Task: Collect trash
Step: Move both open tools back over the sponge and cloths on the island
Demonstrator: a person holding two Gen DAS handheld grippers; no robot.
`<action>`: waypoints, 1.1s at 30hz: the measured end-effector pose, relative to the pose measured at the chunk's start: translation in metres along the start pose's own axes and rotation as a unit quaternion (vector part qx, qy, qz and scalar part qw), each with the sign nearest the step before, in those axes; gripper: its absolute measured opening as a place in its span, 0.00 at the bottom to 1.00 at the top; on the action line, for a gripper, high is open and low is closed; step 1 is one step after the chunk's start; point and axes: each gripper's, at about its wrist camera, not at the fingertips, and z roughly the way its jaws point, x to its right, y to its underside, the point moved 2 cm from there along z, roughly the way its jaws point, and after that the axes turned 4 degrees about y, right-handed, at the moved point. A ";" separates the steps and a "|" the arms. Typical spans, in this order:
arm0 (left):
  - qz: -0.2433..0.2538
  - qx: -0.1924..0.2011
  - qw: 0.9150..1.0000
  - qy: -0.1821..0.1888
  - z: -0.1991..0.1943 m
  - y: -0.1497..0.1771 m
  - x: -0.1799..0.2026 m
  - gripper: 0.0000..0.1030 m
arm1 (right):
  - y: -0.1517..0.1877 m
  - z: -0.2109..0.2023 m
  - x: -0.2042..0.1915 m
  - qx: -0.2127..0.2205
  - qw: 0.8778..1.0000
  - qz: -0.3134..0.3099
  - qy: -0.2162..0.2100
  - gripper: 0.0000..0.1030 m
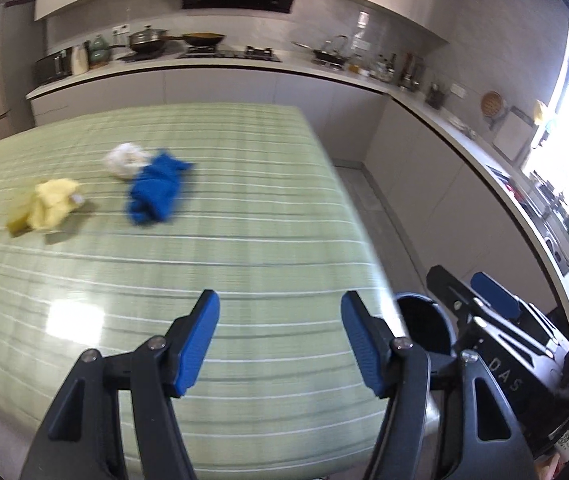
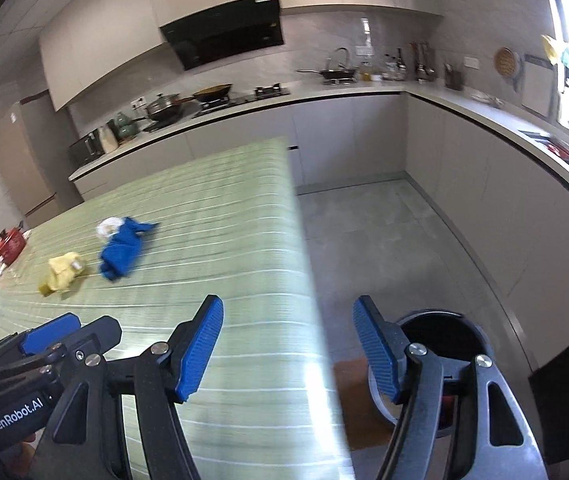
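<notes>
Three scraps lie well out on the green striped table [image 1: 244,220], which looks like trash left for collecting: a blue crumpled rag [image 1: 155,192], a white wad [image 1: 124,159] touching its far end, a yellow crumple [image 1: 53,204] off to its left; the dark bin [image 2: 440,344] stands on the floor just off the table's right edge, handy for drops; left gripper [image 1: 280,342] hangs over the near table, tilted down, jaws spread and empty; right gripper [image 2: 287,348] straddles that edge, likewise spread, holding nothing.
</notes>
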 end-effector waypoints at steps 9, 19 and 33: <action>-0.030 -0.001 0.998 -0.048 -0.019 -0.006 -0.101 0.63 | 0.013 0.008 -0.100 -0.015 0.999 -0.021 -0.032 0.68; -0.102 0.002 0.989 -0.108 -0.020 -0.015 -0.179 0.63 | -0.005 0.034 -0.155 -0.020 0.994 -0.066 -0.081 0.68; -0.130 0.011 0.976 -0.176 -0.024 -0.036 -0.260 0.63 | -0.021 0.071 -0.232 -0.037 0.984 -0.086 -0.148 0.69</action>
